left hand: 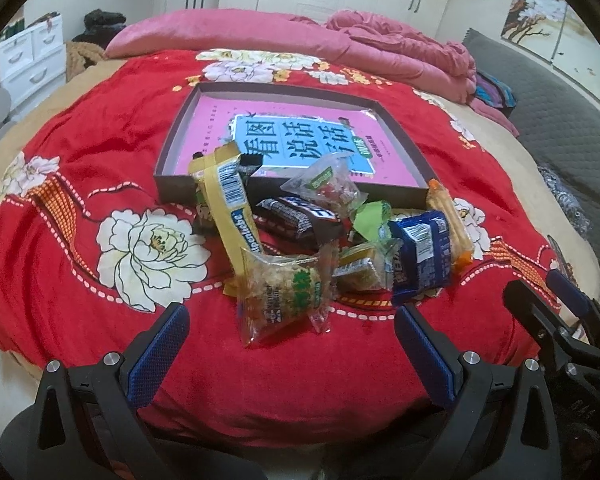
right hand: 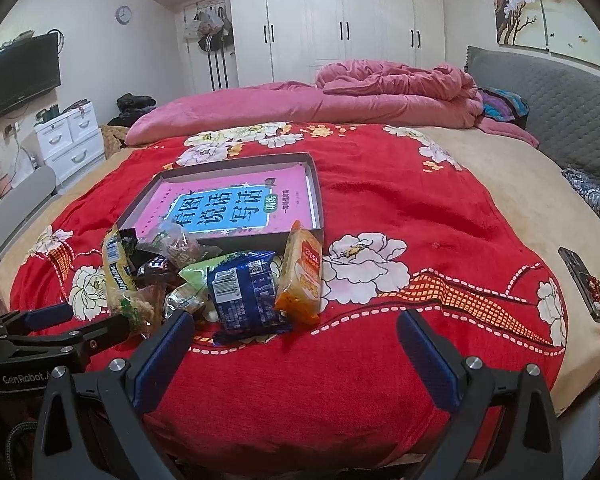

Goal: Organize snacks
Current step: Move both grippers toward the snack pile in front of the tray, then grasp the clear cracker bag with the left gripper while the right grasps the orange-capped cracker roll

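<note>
- Left gripper [left hand: 292,344]: fingers spread wide, holding nothing, poised just short of the snacks [left hand: 320,240].
- Right gripper [right hand: 296,348]: fingers spread wide, holding nothing, beside the blue packet [right hand: 244,296].
- Snacks: heaped on the red blanket [right hand: 400,208] of the bed, against the near wall of the tray [left hand: 172,188].
- Tray: holds only a pink book [left hand: 300,140]; a yellow packet [left hand: 228,196] leans on its edge.

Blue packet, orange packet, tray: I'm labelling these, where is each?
blue packet [right hand: 244,296], right wrist view, middle of its front.
orange packet [right hand: 302,276], right wrist view, centre of wrapper.
tray [left hand: 172,190], left wrist view, near wall.
</note>
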`<state>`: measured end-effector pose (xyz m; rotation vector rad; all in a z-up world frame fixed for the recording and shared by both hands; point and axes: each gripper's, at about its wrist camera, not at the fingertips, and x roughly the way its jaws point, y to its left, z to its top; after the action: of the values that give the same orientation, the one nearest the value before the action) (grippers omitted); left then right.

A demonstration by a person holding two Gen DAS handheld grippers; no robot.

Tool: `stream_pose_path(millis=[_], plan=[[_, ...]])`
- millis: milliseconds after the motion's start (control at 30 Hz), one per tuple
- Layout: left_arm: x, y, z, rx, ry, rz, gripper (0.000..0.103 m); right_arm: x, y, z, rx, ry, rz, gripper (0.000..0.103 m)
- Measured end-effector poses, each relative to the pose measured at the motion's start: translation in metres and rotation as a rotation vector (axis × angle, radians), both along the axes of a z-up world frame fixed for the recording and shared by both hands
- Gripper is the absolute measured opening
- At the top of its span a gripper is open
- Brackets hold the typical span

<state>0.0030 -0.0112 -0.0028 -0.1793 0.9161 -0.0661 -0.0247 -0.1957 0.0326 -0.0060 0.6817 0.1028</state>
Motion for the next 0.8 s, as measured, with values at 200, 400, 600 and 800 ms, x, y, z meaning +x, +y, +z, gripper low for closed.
stream_pose_path(millis=[200, 400, 600, 800], plan=[[0.007, 0.007, -0.003, -0.012, 0.005, 0.046, 0.101, 0.007, -0.004, -0.002, 0.008, 0.009, -0.016, 0.102], [0.013, 0.001, -0.01, 0.006, 0.027, 0.063, 0.101, 0.024, -0.016, -0.007, 0.033, 0.03, -0.052, 0.102], [0.015, -0.008, -0.012, -0.002, 0.033, 0.053, 0.098, 0.048, -0.039, -0.017, 0.118, 0.1, -0.078, 0.102], [0.021, -0.007, -0.018, -0.035, 0.059, 0.062, 0.086, 0.072, -0.046, -0.028, 0.182, 0.171, -0.063, 0.102]])
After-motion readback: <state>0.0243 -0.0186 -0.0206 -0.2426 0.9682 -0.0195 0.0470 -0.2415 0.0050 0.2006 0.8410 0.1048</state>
